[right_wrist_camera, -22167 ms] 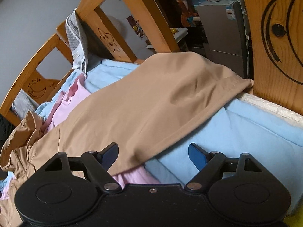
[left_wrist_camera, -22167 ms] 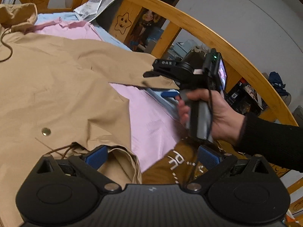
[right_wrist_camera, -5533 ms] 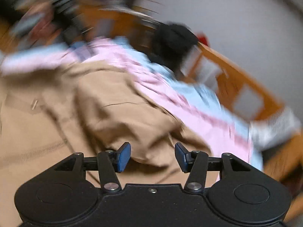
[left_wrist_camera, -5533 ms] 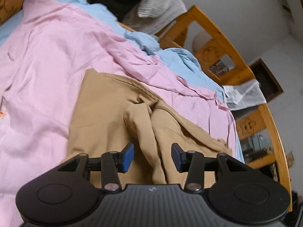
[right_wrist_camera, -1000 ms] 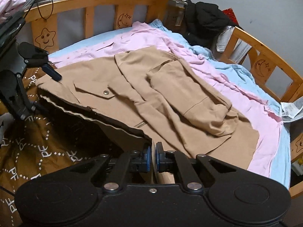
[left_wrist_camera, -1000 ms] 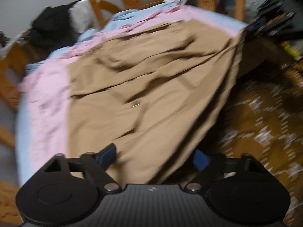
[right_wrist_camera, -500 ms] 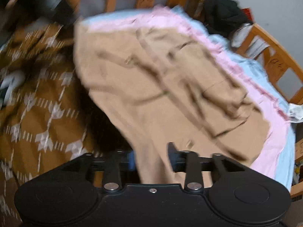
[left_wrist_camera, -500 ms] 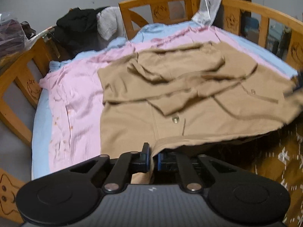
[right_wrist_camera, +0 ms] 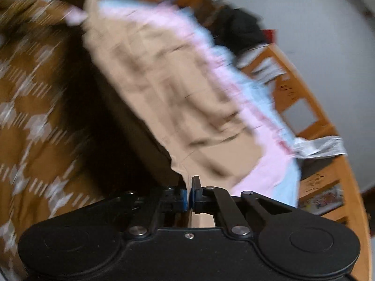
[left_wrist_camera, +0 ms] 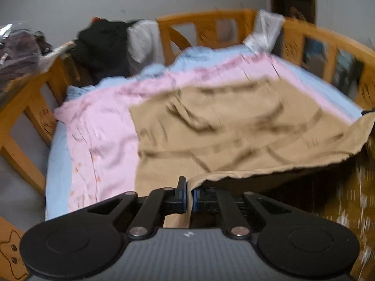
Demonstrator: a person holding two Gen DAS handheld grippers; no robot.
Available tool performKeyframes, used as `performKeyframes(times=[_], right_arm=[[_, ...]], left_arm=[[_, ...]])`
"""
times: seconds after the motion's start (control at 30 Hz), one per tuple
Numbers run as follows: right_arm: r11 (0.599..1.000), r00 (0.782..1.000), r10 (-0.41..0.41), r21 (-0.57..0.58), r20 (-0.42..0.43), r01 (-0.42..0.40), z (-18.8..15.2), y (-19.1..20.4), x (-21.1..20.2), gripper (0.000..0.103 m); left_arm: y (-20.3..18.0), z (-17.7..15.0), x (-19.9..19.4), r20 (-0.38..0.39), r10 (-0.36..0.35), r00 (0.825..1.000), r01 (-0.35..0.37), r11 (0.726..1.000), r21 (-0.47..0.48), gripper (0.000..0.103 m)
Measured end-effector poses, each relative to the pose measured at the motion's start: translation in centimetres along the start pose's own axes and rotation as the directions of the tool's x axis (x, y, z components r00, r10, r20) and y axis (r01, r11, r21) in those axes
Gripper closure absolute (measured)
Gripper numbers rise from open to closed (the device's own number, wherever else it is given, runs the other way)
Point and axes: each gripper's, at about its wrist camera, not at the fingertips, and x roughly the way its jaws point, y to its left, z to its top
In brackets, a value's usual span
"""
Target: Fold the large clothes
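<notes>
A large tan jacket (left_wrist_camera: 222, 121) lies spread on a pink sheet (left_wrist_camera: 100, 126) over the bed. Its near hem is lifted off the bed and stretched between my two grippers. My left gripper (left_wrist_camera: 189, 196) is shut on one corner of the hem. My right gripper (right_wrist_camera: 189, 194) is shut on the other corner, and the tan jacket (right_wrist_camera: 168, 89) stretches away from it. Both views are blurred by motion.
A wooden bed rail (left_wrist_camera: 211, 18) rings the bed, with black and grey clothes (left_wrist_camera: 105, 42) draped at the far left and a grey cloth (right_wrist_camera: 321, 147) on the rail. A brown patterned blanket (right_wrist_camera: 30, 107) lies under the lifted hem.
Both grippers now hold the hem shut and have lifted it higher, carrying it toward the far side of the bed. The right view has swung round.
</notes>
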Motion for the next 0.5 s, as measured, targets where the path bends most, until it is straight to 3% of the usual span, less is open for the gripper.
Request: performKeyframes(times=[0.1,0.2,0.4,0.5], right_arm=[[0.993,0.995,-0.086,0.083,0.057,0.082,2.9,-4.0,1.1,0.101],[0.978,0.990,-0.128,0.176,0.065,0.115,4.9,-8.1,3.3,0.101],[0.894,0.998,-0.063,0.444,-0.025,0.068,6.5,-14.4,13.0,0.100],[0.874,0.997,-0.030,0.483,-0.076,0.063,6.7,-15.3,18.5,0.100]], left_arm=[[1.3,3.5,0.3,0.071,0.031,0.997,-0.026,0.997,-0.067,0.098],[2.8,7.2,2.0,0.093,0.054,0.994,-0.045,0.994,-0.103,0.098],[4.8,13.1,11.0,-0.022,0.069,0.997,-0.070,0.995,-0.068,0.098],[5.7,14.5,16.7,-0.096,0.074,0.993,-0.080,0.995,-0.065,0.098]])
